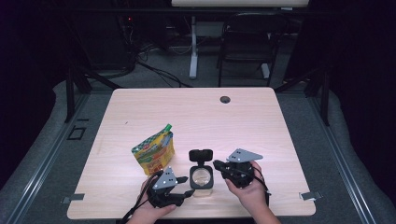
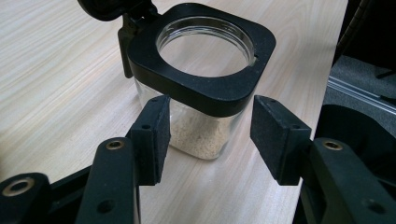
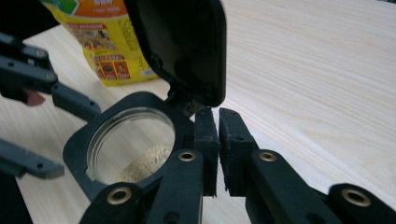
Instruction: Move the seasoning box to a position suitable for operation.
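Note:
A square glass jar (image 1: 201,178) with a black collar stands near the table's front edge, a little pale grain in its bottom (image 2: 198,135). Its hinged black lid (image 1: 201,155) is flipped up at the far side. My left gripper (image 1: 188,190) is open, its pads (image 2: 152,135) on either side of the jar's near corner, with a gap showing at the right pad. My right gripper (image 1: 216,164) is shut with nothing between its pads (image 3: 231,149), and its tips sit against the lid's hinge (image 3: 187,105) beside the collar (image 3: 79,140).
A yellow and green spouted pouch (image 1: 154,151) lies just left of the jar. The pale wooden table (image 1: 196,112) has a cable hole (image 1: 225,99) near its far edge. A folding chair (image 1: 252,37) and a desk leg stand beyond it.

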Tool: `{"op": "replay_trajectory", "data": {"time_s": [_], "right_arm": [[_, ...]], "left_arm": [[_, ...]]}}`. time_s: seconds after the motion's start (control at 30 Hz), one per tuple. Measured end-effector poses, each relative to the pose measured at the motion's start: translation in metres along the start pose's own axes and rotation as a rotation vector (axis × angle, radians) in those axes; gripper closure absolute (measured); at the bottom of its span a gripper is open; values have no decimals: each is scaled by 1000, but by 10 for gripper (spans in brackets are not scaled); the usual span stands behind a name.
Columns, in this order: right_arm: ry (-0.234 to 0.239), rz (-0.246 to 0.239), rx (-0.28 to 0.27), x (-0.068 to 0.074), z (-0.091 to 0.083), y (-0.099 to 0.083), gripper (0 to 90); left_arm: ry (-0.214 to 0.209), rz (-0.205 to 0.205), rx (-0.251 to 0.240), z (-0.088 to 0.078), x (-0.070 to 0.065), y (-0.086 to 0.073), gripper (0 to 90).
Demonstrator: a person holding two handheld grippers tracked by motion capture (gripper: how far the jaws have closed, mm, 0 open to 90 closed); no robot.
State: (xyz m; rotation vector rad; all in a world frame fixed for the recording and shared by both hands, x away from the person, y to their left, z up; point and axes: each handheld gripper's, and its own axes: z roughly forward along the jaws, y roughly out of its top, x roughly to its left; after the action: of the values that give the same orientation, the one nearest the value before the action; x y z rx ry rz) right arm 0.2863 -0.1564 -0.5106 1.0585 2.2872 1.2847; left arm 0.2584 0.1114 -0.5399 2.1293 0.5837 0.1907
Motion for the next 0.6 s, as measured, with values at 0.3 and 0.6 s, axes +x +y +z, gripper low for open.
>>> {"op": "replay_trajectory", "data": {"time_s": [0.3,0.6], "right_arm": [[-2,30,99,6,-9,-10,900],[26,19,128,18,-6,-23,900]], "left_arm": [[12,4,2,2,-3,2,499],[10,2,1,2,-3,2,515]]}}
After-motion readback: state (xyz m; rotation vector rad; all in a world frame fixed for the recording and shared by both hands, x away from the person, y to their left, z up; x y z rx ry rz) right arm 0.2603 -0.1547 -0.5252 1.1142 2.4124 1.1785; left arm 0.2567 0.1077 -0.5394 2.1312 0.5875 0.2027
